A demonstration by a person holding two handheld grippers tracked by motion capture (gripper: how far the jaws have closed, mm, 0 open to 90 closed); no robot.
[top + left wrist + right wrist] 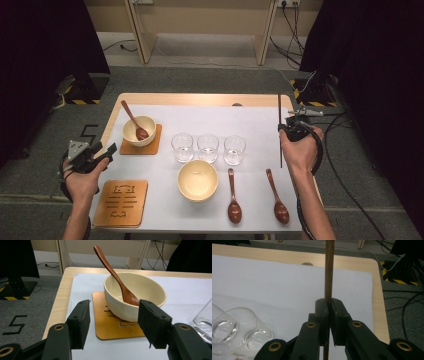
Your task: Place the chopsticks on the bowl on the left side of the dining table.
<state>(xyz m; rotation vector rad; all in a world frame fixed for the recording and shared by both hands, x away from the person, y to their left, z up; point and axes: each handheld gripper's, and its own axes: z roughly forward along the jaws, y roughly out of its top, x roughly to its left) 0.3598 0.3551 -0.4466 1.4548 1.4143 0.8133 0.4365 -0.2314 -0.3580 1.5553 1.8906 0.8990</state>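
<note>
Across the middle of the high view, a wooden table is lying under a white sheet that is covering nearly all of its top; on that sheet everything else is sitting. At the far left a cream bowl is resting on a wooden coaster, with a brown spoon leaning inside it, handle pointing up and away; a second cream bowl is standing empty near the front edge, and an engraved wooden coaster is lying bare at the front left corner. Three clear glasses are standing in a row between the two bowls and the right side; two more brown spoons are lying side by side in front of the glasses, bowls toward the person.

At the left edge of the table the left gripper is hovering with its jaws spread apart and nothing between them — in the left gripper view they are framing the far bowl and its spoon without touching either. At the right edge the right gripper is being held upright, its jaws clenched on a thin dark stick — the stick is standing vertically, clear of the table, rising above the hand and hanging below it; in the right gripper view the pads are pressing on it from both sides.
</note>
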